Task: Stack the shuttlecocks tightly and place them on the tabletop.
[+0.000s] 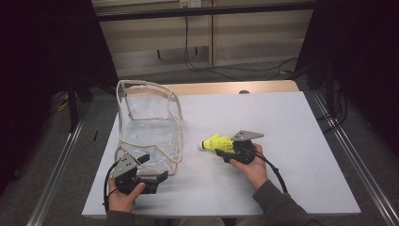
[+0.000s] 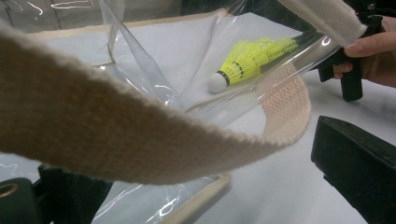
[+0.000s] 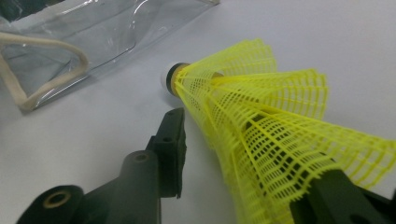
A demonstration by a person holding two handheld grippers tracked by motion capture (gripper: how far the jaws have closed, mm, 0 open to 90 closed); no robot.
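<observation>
A clear plastic bag (image 1: 150, 127) with beige trim stands open at the left of the white table (image 1: 291, 141). My left gripper (image 1: 153, 165) is at the bag's near corner with its jaws wide apart. The left gripper view has a beige strap (image 2: 116, 135) of the bag crossing between those jaws (image 2: 187, 191). A yellow shuttlecock (image 1: 217, 142) with a white cork points left toward the bag. My right gripper (image 1: 226, 149) is shut on its mesh skirt (image 3: 261, 126), which bulges over the right jaw. Through the plastic I see the shuttlecock (image 2: 250, 58) and the hand (image 2: 373, 51) behind it.
The bag (image 3: 93, 32) lies a short way ahead of the cork. White table surface stretches to the right and far side. Metal rails (image 1: 348, 155) run along both table sides. Cables (image 1: 226, 70) trail on the floor beyond the far edge.
</observation>
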